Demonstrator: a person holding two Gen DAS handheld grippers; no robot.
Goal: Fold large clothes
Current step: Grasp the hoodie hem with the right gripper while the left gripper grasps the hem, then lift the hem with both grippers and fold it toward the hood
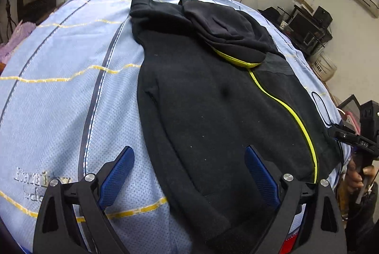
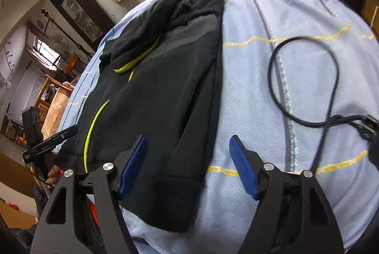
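Left gripper (image 1: 189, 173): we see its fingers spread wide, gripping nothing, above the hoodie's near hem.
Right gripper (image 2: 188, 163): fingers wide apart, empty, over the hem's right corner.
Hoodie (image 1: 208, 97): black, yellow zip, flat on the blue-covered surface (image 1: 59, 92).
Cable (image 2: 305, 80): looped right of the hoodie.

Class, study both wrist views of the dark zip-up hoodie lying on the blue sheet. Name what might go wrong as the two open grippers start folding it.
1. A loose black cable lies looped on the blue sheet beside the hoodie; the right gripper may snag it.
2. Both grippers are open above the hem; the left gripper could pinch the sheet along with the fabric.
3. The hood is bunched on the chest, so the fold may turn out lumpy.
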